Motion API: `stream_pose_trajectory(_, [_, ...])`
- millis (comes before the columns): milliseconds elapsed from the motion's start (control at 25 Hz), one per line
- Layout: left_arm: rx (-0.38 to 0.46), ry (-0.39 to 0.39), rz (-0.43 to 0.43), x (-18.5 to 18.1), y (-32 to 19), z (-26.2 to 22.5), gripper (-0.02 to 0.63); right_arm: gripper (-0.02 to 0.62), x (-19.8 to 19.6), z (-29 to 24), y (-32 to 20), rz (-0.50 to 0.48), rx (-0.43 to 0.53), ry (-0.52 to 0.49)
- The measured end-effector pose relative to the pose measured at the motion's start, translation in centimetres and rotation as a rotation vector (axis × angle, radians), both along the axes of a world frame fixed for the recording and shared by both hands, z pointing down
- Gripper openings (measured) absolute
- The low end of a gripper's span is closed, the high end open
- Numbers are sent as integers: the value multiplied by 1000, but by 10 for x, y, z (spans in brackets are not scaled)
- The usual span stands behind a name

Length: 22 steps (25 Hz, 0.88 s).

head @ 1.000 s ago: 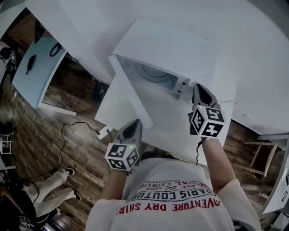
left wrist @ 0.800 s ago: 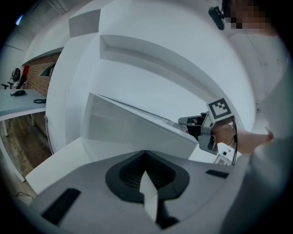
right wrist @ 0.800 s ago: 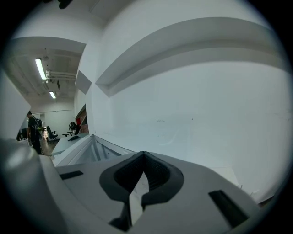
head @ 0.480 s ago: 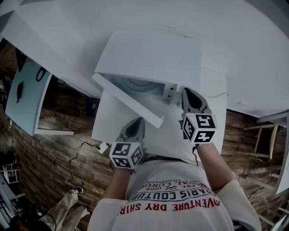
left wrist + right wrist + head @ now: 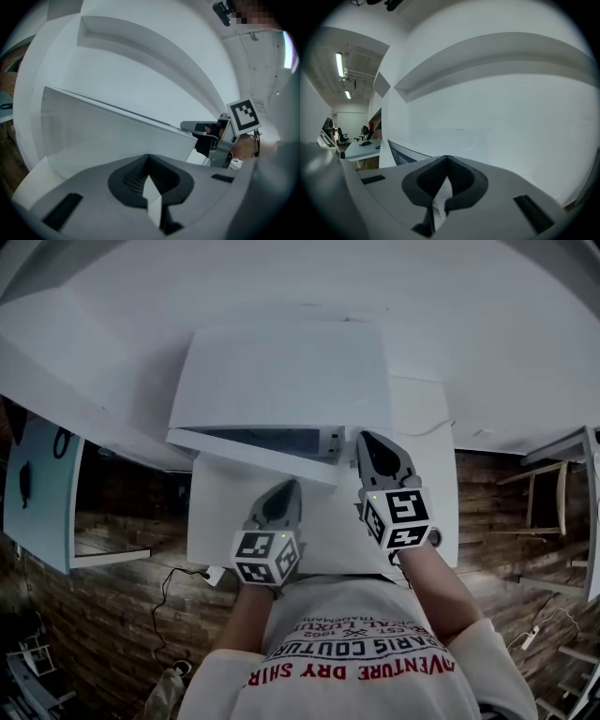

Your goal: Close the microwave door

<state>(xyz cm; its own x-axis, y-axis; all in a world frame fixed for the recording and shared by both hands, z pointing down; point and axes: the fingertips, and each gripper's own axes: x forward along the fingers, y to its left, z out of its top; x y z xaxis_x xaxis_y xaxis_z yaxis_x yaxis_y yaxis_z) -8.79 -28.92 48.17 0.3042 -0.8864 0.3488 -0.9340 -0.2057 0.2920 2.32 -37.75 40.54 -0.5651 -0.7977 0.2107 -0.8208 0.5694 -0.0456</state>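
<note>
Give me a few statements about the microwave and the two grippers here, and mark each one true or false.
1. The microwave door is fully shut. False: it is ajar, and its free right edge stands off from the microwave.
2. The left gripper is in front of the door, with its jaws together and nothing between them. True.
3. The right gripper is clamped on the door's edge. False: it is by the microwave's front right corner, clear of the door, with its jaws together on nothing.
4. The microwave sits on a white table. True.
5. The microwave is black. False: it is white.
</note>
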Motion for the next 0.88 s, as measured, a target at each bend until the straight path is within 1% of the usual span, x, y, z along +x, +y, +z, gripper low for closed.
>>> stream_pose_trajectory(240, [15,5,22,3,-27,0,2,12,0,1,-1,30,-2,-8])
stream_pose_trajectory(400, [26,29,15,0,-42,-2,2,12,0,1,-1,42,-2,-18])
stream_pose_trajectory(560, [40,58,41,1,-45,-4,2,12,2,0,-1,63,7,-26])
stream_pose_trajectory(640, [47,40,51,2,-45,-4,2,12,2,-1,-1,78,13,-28])
stream_pose_trajectory(760, [48,-8,52,2,-50,-4,2,12,3,-1,-1,96,22,-27])
stream_pose_trajectory(880, [48,-17,42,2,-57,-3,2,12,3,0,-2,104,24,-26])
